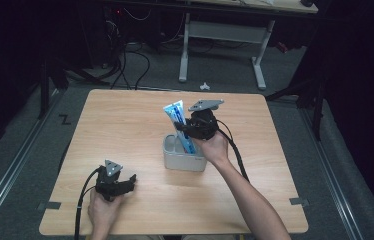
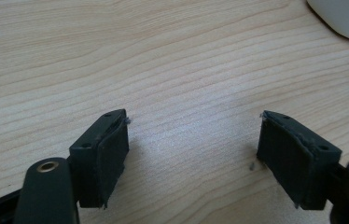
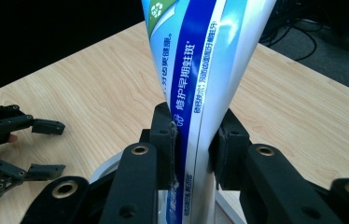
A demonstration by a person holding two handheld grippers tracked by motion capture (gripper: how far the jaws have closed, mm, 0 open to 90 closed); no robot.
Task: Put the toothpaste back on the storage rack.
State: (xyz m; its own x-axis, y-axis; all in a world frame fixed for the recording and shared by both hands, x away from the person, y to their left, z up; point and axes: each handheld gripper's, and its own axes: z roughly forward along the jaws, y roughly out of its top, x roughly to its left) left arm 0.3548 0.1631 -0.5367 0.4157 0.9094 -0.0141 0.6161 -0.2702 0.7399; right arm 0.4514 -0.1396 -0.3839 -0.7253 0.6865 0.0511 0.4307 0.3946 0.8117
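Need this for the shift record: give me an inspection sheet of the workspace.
Surface: wooden table, bare grain.
Job's things: blue and white tube standing tilted in the grey holder, lower end inside.
Clutter: nothing seen.
Grippers: right tongs shut on the tube; left tongs open, nothing between them, low over the table.
Cables: black cable trailing from the right tongs; black cables on the floor.
Surroundings: dark room, white desk frame behind.

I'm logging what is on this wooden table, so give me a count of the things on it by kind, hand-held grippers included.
Toothpaste tubes: 1, the blue and white tube, clamped by the right gripper over the container.
Grey containers: 1, the container.
Grippers: 2, the right gripper and the left gripper, open over bare wood.
Total: 4
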